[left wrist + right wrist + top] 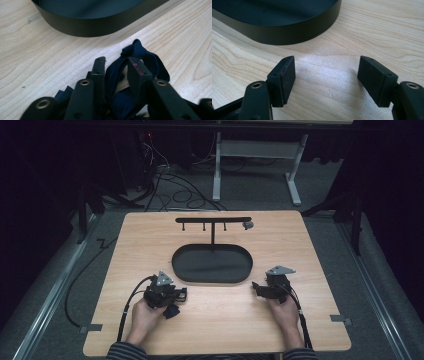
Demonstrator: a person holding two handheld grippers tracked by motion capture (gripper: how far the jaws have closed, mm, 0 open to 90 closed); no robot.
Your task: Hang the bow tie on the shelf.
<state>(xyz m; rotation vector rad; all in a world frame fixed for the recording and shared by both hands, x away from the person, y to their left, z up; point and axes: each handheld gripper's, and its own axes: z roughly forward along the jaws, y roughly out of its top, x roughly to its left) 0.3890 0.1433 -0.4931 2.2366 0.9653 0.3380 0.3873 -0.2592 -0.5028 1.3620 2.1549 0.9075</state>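
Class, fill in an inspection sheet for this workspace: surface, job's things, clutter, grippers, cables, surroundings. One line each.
Surface: light wooden table, bare grain.
Job's things: dark blue fabric band; black oval tray with hook stand.
Clutter: nothing seen.
Grippers: left gripper shut on the band; right gripper open, holding nothing.
Cables: one trails from each gripper; more lie on the floor.
Surroundings: dark room, grey floor, white table legs.

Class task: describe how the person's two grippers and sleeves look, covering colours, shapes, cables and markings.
Both the left gripper and right gripper are black, each topped by a grey three-cornered plate and trailing a black cable. The right gripper's fingers are flat rectangular blocks on arms with brass-coloured rivets. One left finger bears a reddish smear. The sleeves are dark with thin stripes.
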